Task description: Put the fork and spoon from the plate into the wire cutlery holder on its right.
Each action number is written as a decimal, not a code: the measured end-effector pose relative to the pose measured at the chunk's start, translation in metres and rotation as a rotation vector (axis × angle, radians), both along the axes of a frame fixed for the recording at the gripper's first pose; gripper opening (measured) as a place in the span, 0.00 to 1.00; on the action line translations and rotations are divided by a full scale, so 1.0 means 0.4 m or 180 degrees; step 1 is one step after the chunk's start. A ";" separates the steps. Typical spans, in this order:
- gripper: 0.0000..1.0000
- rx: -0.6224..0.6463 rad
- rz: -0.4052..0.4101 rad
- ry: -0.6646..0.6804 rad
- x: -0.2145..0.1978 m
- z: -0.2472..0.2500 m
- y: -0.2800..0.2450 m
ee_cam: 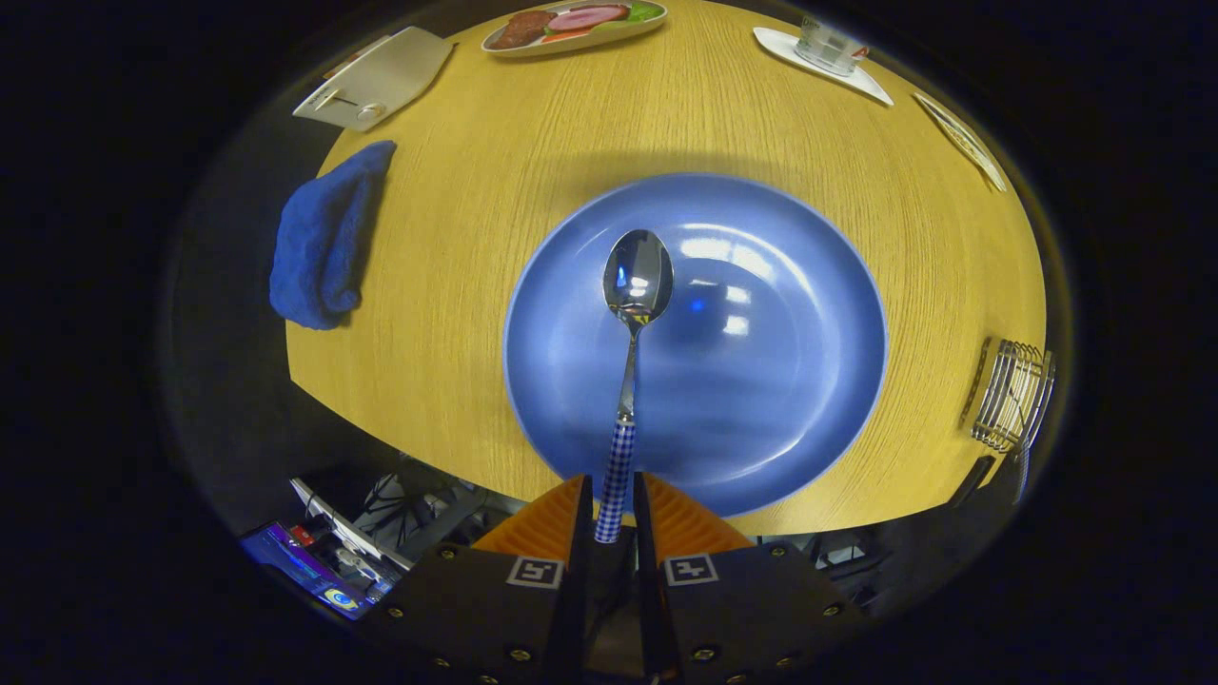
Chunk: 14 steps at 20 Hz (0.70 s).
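A spoon [636, 285] with a shiny bowl and a blue-and-white checked handle points straight ahead of me, above the blue plate [780, 381]. My gripper [614, 499] is shut on the checked handle, both fingers pressing its end. The spoon seems lifted over the plate, whose bare surface carries no other cutlery. The wire cutlery holder [1014, 395] stands on the wooden table to the right of the plate, near the table's edge; I cannot tell what is inside it.
A blue cloth [324, 238] lies at the table's left edge. Beyond the plate are a white device [376, 81], an oval dish of food [576, 24], and a glass [830, 43] on a white saucer. Below the table's near edge sit cables and a screen [314, 566].
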<state>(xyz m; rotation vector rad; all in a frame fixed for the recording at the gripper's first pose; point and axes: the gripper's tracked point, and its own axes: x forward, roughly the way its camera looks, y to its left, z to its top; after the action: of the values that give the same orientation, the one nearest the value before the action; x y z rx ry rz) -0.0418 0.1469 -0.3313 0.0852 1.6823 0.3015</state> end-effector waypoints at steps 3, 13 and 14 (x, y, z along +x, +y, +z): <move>0.24 -0.0032 0.0038 0.0058 0.001 -0.022 0.000; 0.08 -0.0125 0.0224 0.0144 0.004 -0.059 -0.027; 0.08 -0.0150 0.0315 0.0119 0.003 -0.059 -0.034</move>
<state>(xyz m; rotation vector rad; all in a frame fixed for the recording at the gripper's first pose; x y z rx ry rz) -0.0407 0.1332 -0.3548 -0.0275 1.7328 0.3360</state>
